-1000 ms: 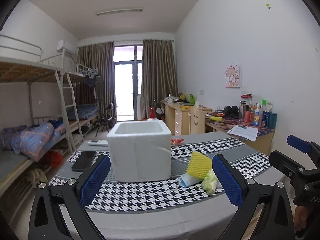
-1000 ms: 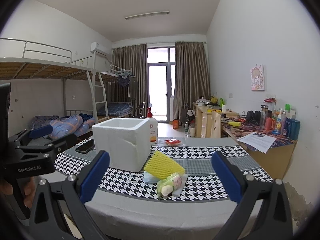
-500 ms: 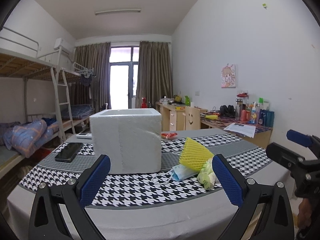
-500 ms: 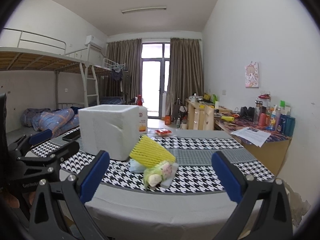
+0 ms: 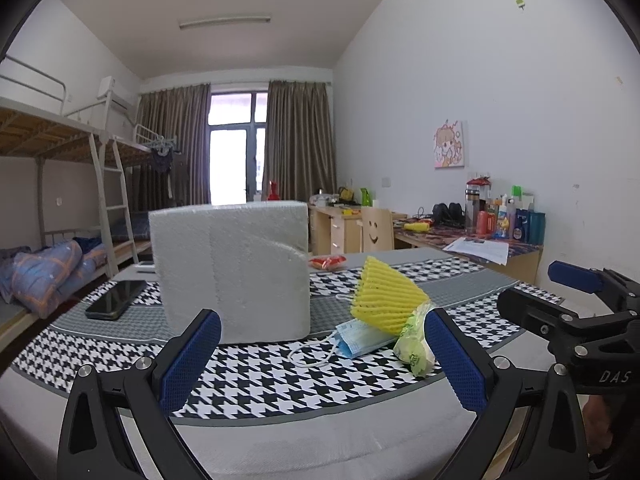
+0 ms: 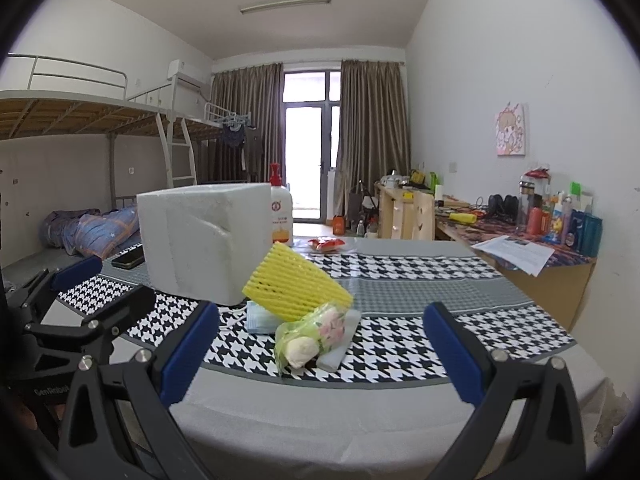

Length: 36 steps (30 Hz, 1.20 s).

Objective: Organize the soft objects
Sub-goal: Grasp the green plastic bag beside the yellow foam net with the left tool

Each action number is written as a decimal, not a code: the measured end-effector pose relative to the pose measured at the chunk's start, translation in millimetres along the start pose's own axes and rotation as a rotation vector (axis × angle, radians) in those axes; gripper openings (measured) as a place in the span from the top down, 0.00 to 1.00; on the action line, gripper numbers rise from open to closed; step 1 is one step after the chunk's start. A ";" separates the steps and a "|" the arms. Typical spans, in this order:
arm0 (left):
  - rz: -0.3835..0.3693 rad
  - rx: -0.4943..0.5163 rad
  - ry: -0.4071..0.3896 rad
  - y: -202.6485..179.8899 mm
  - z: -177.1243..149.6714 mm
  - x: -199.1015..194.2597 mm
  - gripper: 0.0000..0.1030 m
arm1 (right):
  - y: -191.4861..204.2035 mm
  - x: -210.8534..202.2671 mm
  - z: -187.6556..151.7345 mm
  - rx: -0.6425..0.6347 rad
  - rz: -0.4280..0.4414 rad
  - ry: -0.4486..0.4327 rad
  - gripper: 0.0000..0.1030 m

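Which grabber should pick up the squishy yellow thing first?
Probably the right gripper. It is open with the yellow foam net and green tissue pack between its fingers. The left gripper, also open, faces the white foam box, the pile beside its right finger.

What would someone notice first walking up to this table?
Probably the big white foam box standing on the houndstooth tablecloth. Next, the bright yellow foam net right of the box, leaning over a blue face mask and a green plastic bag. Both grippers wait in front with jaws wide open.
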State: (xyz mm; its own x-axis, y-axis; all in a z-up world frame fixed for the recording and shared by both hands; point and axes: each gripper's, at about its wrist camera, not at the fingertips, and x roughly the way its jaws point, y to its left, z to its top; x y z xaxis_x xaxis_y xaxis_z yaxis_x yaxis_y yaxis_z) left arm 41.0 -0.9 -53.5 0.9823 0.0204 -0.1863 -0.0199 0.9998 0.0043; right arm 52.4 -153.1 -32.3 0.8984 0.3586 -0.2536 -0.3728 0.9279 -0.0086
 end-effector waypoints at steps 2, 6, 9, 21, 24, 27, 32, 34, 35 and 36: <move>-0.007 -0.004 0.014 0.0 -0.7 8.4 0.01 | -2.9 5.8 -0.1 0.006 0.000 0.008 0.00; -0.024 0.005 0.044 -4.3 -2.0 23.7 0.01 | -9.8 14.5 0.7 0.007 -0.012 0.023 0.00; -0.054 0.015 0.068 -11.7 -2.3 34.2 0.01 | -18.0 17.7 0.7 0.007 -0.041 0.029 0.00; -0.175 0.055 0.159 -59.3 -5.7 69.5 0.01 | -65.3 25.2 -13.3 0.033 -0.145 0.087 0.00; -0.197 0.057 0.197 -70.5 -8.2 80.3 0.01 | -76.2 25.5 -17.4 0.056 -0.155 0.102 0.00; -0.210 0.047 0.222 -76.6 -10.6 86.7 0.08 | -83.5 26.8 -21.1 0.071 -0.156 0.115 0.00; -0.203 0.033 0.296 -83.7 -13.0 104.1 0.18 | -88.1 28.8 -24.2 0.077 -0.144 0.119 0.00; -0.223 0.002 0.334 -81.9 -13.4 111.6 0.29 | -90.6 29.6 -24.3 0.087 -0.138 0.121 0.00; -0.224 -0.007 0.354 -82.0 -13.9 115.0 0.29 | -92.1 30.3 -24.6 0.092 -0.132 0.125 0.00; -0.221 -0.010 0.368 -82.5 -14.4 117.1 0.31 | -92.6 30.5 -24.7 0.094 -0.126 0.127 0.00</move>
State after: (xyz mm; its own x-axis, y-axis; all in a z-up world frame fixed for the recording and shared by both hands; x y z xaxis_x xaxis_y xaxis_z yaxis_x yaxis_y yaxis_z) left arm 154.9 -81.0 -89.9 0.8312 -0.1974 -0.5197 0.1800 0.9800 -0.0844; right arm 108.6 -230.6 -63.2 0.8978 0.2290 -0.3761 -0.2308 0.9721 0.0409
